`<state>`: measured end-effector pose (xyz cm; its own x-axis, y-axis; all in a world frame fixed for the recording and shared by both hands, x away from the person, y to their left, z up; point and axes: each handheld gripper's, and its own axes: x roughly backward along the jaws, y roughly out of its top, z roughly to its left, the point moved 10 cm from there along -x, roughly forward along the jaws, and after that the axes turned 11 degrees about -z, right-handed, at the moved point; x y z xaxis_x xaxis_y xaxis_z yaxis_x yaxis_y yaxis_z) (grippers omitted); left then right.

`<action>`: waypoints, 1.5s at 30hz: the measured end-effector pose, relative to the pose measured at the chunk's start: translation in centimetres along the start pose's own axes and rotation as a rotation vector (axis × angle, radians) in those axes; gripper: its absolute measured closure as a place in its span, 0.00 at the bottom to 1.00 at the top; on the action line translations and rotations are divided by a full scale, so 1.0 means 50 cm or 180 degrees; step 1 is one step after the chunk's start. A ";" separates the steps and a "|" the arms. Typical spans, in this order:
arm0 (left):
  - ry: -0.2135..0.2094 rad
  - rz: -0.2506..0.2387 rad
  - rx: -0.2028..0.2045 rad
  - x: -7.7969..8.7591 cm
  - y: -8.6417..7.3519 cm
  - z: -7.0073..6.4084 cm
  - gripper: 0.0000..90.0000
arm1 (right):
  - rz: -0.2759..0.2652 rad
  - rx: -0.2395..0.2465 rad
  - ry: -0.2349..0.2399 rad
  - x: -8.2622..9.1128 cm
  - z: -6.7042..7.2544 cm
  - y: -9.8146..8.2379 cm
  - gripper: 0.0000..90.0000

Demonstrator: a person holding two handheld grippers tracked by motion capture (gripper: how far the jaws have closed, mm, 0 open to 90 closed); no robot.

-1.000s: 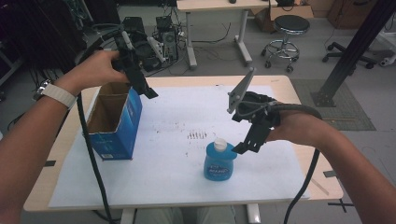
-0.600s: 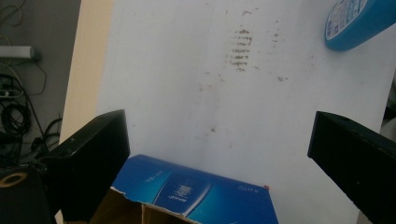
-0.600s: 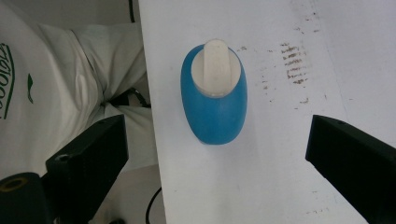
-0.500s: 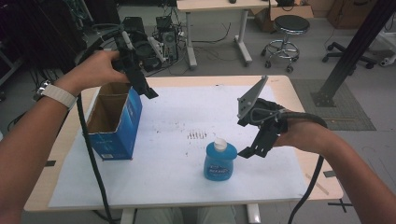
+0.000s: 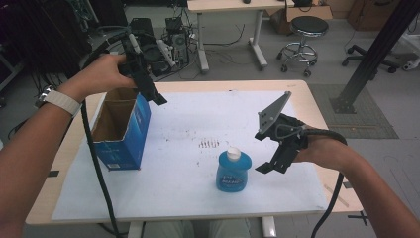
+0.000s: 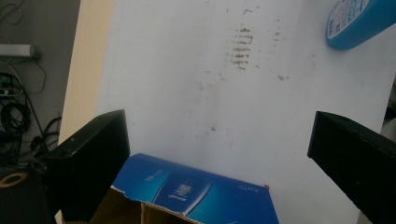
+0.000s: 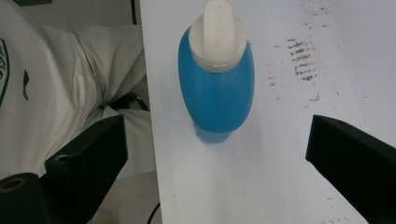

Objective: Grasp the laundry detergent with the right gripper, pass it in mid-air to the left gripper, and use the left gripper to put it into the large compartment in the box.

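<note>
Both grippers gape empty — the right gripper [image 5: 274, 161] beside the blue bottle [image 5: 233, 171], the left gripper [image 5: 148, 89] over the box [image 5: 121, 129] — so next, I judge, closing on the bottle.

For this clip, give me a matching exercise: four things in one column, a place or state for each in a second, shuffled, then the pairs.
Things
1. blue bottle
2. blue box
3. left tongs
4. right tongs

Places or states
A. open, beside the bottle, apart from it
B. open top, at the table's left side
C. upright, white cap on, near the front edge
D. open, above the box's far corner

Pairs: 1-C, 2-B, 3-D, 4-A
</note>
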<state>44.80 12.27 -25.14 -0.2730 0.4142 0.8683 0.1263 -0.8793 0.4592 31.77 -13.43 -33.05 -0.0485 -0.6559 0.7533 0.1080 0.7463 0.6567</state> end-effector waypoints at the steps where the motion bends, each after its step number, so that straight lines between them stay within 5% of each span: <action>1: 0.0000 0.0000 0.0000 0.000 0.000 0.000 0.07 | 0.0000 0.0000 0.0000 0.000 0.000 0.000 0.06; 45: -0.0012 0.0037 0.0038 -0.011 -0.002 0.000 0.07 | -0.0477 -0.0066 0.0102 -0.074 -0.019 -0.075 0.05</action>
<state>44.91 12.12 -25.66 -0.2678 0.4048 0.8743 0.1408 -0.8812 0.4512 32.50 -13.90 -38.33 -0.0339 -0.7633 0.6452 0.1225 0.6375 0.7606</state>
